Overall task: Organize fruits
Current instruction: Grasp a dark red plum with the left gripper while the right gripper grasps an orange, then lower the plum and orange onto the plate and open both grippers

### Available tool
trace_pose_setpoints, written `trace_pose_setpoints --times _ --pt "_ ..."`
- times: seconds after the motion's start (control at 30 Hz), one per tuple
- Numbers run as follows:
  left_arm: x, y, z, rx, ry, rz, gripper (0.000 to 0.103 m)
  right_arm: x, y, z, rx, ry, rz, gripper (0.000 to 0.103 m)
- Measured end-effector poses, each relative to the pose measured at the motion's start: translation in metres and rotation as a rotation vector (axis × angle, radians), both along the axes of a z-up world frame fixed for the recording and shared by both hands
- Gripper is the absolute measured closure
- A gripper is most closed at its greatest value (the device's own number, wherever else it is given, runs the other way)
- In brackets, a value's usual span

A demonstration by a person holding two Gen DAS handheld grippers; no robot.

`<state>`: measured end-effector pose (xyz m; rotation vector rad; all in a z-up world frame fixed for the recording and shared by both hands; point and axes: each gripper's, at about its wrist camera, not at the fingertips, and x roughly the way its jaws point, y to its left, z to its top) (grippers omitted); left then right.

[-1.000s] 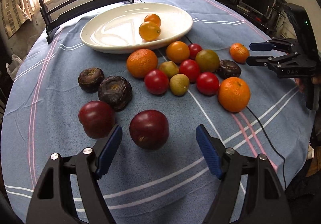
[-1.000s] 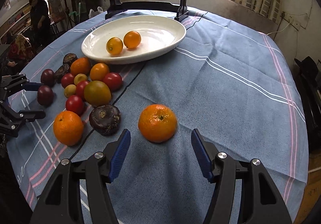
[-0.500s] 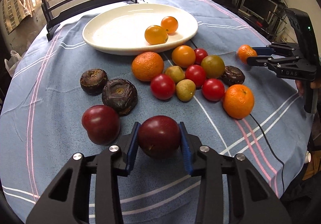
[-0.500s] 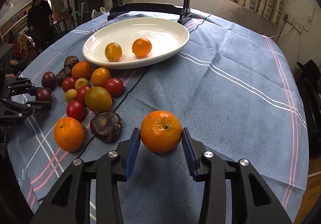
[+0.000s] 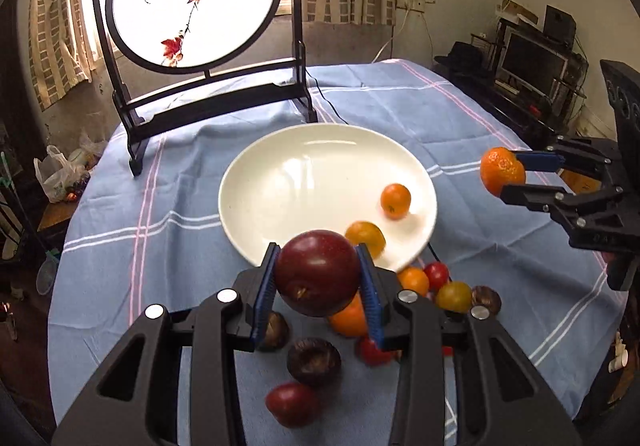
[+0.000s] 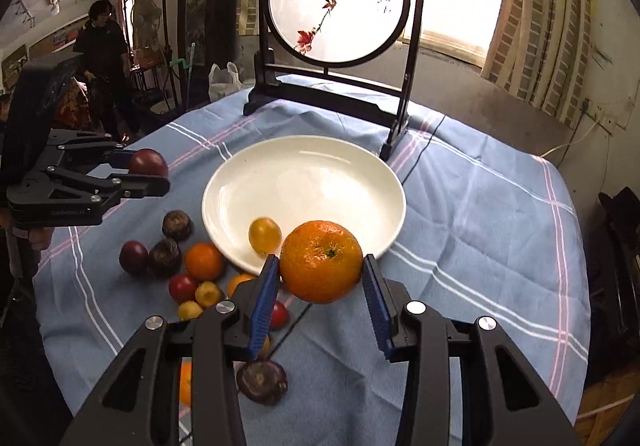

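Left gripper (image 5: 318,282) pinching dark-red plum (image 5: 318,272), right gripper (image 6: 320,286) pinching mandarin (image 6: 321,261): lower each gently inside white plate (image 6: 240,182), avoiding resident kumquats (image 5: 395,200).

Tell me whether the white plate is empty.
Not empty: the white oval ceramic plate holds two small orange-yellow fruits near its front rim.
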<state>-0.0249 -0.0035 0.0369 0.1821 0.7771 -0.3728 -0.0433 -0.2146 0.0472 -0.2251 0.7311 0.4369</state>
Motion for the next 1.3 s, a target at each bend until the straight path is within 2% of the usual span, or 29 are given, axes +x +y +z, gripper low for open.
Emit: trace_pose_setpoints --times 0.13,0.3,0.43,0.73,0.8,0.83,0.87,0.9,0.93,1.03,1.1,1.13,1.3 --pt "0.036 -0.008 0.002 0.02 0.009 0.033 0.066 0.035 0.018 0.004 0.027 0.014 0.006 0.061" --pt "0.071 -0.016 -0.03 0.079 0.095 0.045 0.066 0.08 0.042 -0.018 0.012 0.074 -0.003 0.061" --pt "0.086 -0.02 -0.048 0.113 0.131 0.041 0.066 0.107 0.052 -0.037 -0.004 0.11 -0.013 0.06" --pt "0.108 -0.019 -0.06 0.13 0.141 0.076 0.065 0.128 0.061 -0.05 0.003 0.129 -0.017 0.06" --pt "0.111 -0.02 -0.062 0.127 0.141 0.091 0.062 0.131 0.063 -0.051 0.003 0.135 -0.016 0.059" --pt "0.111 -0.02 -0.06 0.125 0.123 0.107 0.047 0.131 0.063 -0.051 0.001 0.129 -0.028 0.059" --pt "0.11 -0.019 -0.058 0.126 0.096 0.12 0.029 0.131 0.062 -0.05 0.0 0.124 -0.036 0.047" --pt "0.108 -0.02 -0.055 0.139 0.064 0.136 0.024 0.13 0.061 -0.048 0.009 0.113 -0.04 0.042" --pt "0.105 -0.02 -0.052 0.143 0.039 0.14 0.02 0.128 0.059 -0.044 0.019 0.087 -0.055 0.04" --pt "0.097 -0.018 -0.042 0.106 0.003 0.137 0.019 0.121 0.051 -0.03 0.067 0.055 -0.068 0.036" --pt "0.087 -0.015 -0.032 0.076 -0.045 0.144 0.018 0.111 0.044 -0.018 0.105 0.01 -0.084 0.028" --pt "0.081 -0.012 -0.028 0.06 -0.075 0.151 0.014 0.103 0.04 -0.011 0.127 -0.025 -0.092 0.026" --pt "0.042 0.002 0.001 -0.018 -0.234 0.198 0.007 0.051 0.018 0.032 0.242 -0.253 -0.135 0.004"
